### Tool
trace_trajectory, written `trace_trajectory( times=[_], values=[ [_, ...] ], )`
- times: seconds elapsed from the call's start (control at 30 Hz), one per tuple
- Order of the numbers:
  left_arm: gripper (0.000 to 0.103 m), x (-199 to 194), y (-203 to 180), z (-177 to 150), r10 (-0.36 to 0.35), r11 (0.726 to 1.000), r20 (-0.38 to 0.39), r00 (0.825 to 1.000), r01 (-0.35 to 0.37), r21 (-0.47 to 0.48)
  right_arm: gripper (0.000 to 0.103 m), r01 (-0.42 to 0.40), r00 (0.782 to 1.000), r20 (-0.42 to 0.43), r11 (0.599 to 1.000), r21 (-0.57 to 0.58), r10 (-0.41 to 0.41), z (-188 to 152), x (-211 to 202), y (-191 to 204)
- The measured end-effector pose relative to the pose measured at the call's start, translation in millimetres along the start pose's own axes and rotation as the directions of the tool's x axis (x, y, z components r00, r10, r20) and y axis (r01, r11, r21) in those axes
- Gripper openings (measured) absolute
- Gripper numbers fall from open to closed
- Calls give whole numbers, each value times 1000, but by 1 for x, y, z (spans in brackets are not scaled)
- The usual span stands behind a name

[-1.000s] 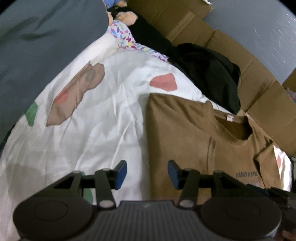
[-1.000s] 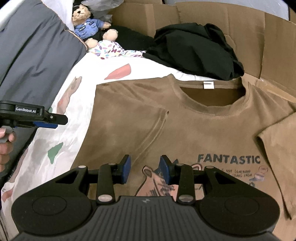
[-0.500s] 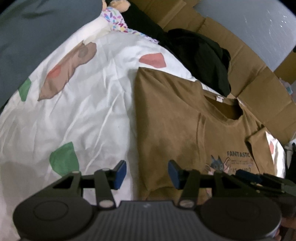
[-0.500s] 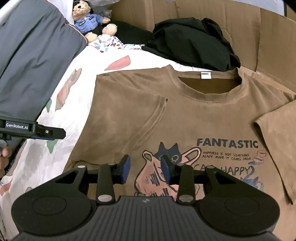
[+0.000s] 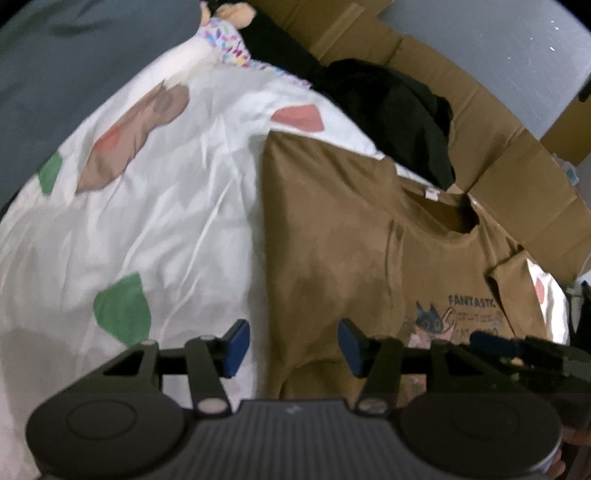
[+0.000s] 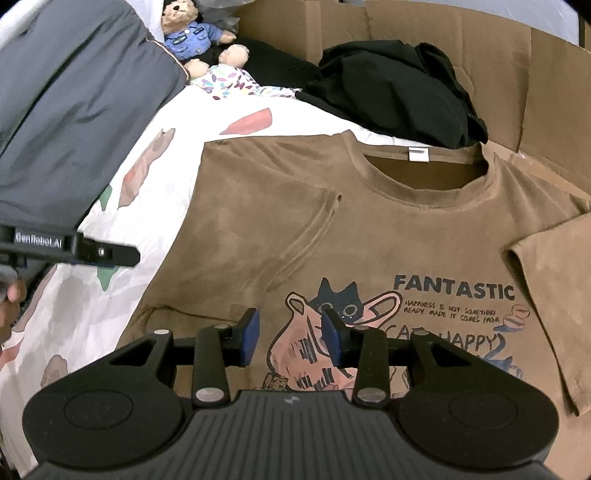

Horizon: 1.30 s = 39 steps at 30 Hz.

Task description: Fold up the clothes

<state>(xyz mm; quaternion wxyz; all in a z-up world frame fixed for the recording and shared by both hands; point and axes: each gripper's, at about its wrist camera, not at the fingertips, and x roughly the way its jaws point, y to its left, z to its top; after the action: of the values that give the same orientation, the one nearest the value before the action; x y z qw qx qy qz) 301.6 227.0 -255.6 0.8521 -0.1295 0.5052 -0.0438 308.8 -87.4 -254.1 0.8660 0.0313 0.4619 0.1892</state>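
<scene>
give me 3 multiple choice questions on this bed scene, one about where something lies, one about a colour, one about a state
1. Where does the black garment lie?
A. beyond the brown t-shirt's collar, against the cardboard
B. on the grey pillow
C. between the right gripper's pads

2. What colour is the teddy bear's shirt?
A. red
B. blue
C. green

3. How does the brown t-shirt lie?
A. rolled into a ball
B. flat, print up, one sleeve folded in over the chest
C. hanging from a gripper

Answers:
1 A: it sits past the neck label by the cardboard.
2 B: the shirt is blue.
3 B: the print faces up and the sleeve's hem crosses the chest.
</scene>
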Motion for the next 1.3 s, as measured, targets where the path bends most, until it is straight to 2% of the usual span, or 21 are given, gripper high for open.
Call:
trace_trajectory(
  times=[0.13, 0.33, 0.5, 0.57, 0.63, 0.83, 0.87, 0.93, 1.0, 1.13, 1.3],
  values=[
    [56, -2, 10, -9, -13, 1000, 5, 1000, 13, -26, 48, -7, 1000, -13, 1000, 11, 7, -4, 4, 0],
    [56, -2, 16, -23, -27, 1000, 7, 1000, 27, -14, 48, -37, 999, -22, 999, 16, 38, -18, 18, 7],
    [58, 11, 14, -35, -65, 998, -40, 997, 66, 12, 48, -48, 998, -48, 999, 12, 49, -28, 31, 15],
    [58, 17, 11, -37, -54, 998, -50, 997, 55, 20, 48, -47, 997, -64, 999, -10, 47, -28, 39, 22],
    [58, 22, 10, -39, -45, 999, -56, 997, 46, 23, 53, -48, 997, -70, 999, -25, 46, -27, 44, 26],
    [59, 34, 8, -37, -19, 999, -54, 998, 21, 33, 52, -45, 996, -81, 997, -55, 40, -22, 54, 32],
    [59, 35, 8, -36, -16, 999, -51, 999, 18, 35, 49, -44, 995, -91, 997, -69, 38, -20, 56, 33],
    [59, 37, 8, -34, -15, 999, -41, 999, 17, 36, 26, -49, 995, -92, 995, -87, 41, -18, 56, 33],
    [55, 37, 10, -32, -19, 1000, -24, 1000, 19, 20, 19, -50, 995, -96, 993, -103, 41, -15, 54, 31],
    [46, 38, 15, -31, -16, 1000, -11, 1000, 16, -1, 9, -40, 996, -80, 999, -34, 38, -10, 47, 17],
    [33, 35, 20, -33, -11, 1000, -10, 1000, 11, 5, 7, -20, 997, -69, 1000, -17, 19, -13, 41, 8]
  ],
)
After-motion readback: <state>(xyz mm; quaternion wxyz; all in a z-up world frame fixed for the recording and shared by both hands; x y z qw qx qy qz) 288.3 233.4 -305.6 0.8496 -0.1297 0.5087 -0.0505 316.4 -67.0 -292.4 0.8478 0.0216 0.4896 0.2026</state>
